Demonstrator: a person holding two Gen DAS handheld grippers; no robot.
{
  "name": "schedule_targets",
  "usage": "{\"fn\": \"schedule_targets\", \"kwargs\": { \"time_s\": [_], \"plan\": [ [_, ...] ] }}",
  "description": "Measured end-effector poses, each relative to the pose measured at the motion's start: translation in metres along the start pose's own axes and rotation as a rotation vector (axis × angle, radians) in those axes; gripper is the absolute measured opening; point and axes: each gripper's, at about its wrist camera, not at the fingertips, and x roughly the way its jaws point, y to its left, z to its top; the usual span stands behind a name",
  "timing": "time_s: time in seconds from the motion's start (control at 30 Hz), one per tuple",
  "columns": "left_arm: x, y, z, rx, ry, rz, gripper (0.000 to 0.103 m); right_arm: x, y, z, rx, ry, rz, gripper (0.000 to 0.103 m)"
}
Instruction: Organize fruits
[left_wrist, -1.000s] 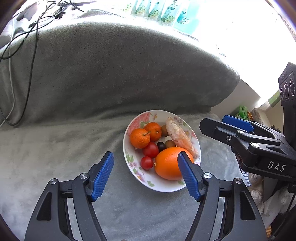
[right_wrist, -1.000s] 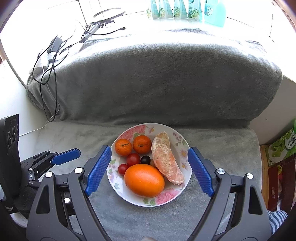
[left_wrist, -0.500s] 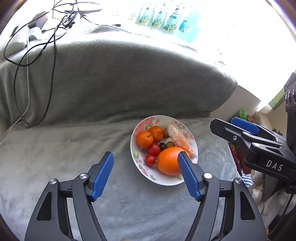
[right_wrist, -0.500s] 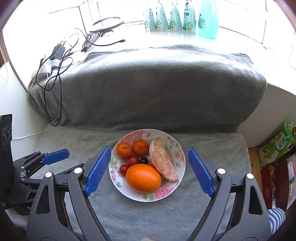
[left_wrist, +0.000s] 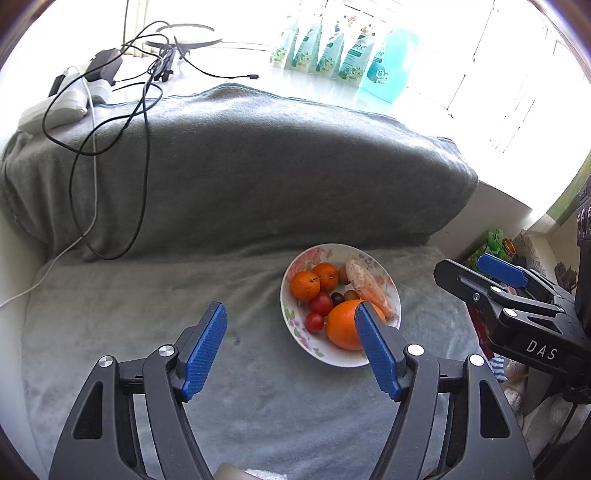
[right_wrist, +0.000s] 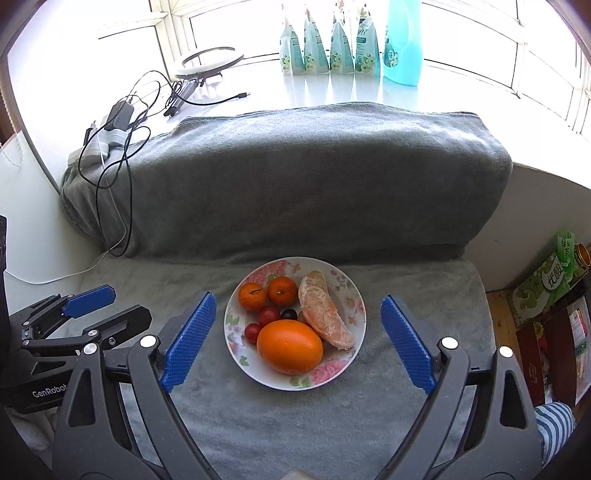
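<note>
A floral plate (right_wrist: 347, 295) (left_wrist: 299, 325) rests on the grey blanket and holds all the fruit. On it lie a big orange (right_wrist: 289, 346) (left_wrist: 341, 325), two tangerines (right_wrist: 252, 296) (right_wrist: 282, 291), red cherry tomatoes (right_wrist: 268, 315), a dark grape (right_wrist: 289, 314) and a peeled pomelo segment (right_wrist: 323, 315) (left_wrist: 367, 284). My right gripper (right_wrist: 298, 330) hovers above the plate, its jaws opening with nothing pressed between them. My left gripper (left_wrist: 291, 341) hangs open and empty left of the plate, its right finger overlapping the orange in the view.
A blanket-draped cushion (right_wrist: 295, 177) rises behind the plate. Cables and chargers (right_wrist: 118, 122) lie at its left end. Detergent pouches and a blue bottle (right_wrist: 402, 40) line the windowsill. Boxes and packets (right_wrist: 546, 280) crowd the floor on the right.
Both grippers have pulled up and back, so the plate looks smaller and more windowsill shows. The right jaws have widened a little. The fruit has not moved.
</note>
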Motion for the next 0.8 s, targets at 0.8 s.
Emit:
{"fn": "schedule_targets", "kwargs": {
  "time_s": [0.8],
  "plan": [
    [-0.0088,-0.0016,-0.0006,-0.021,-0.005,0.018,0.08,-0.0057,-0.0009,0.0008,-0.004,-0.01,0.016,0.094]
  ]
}}
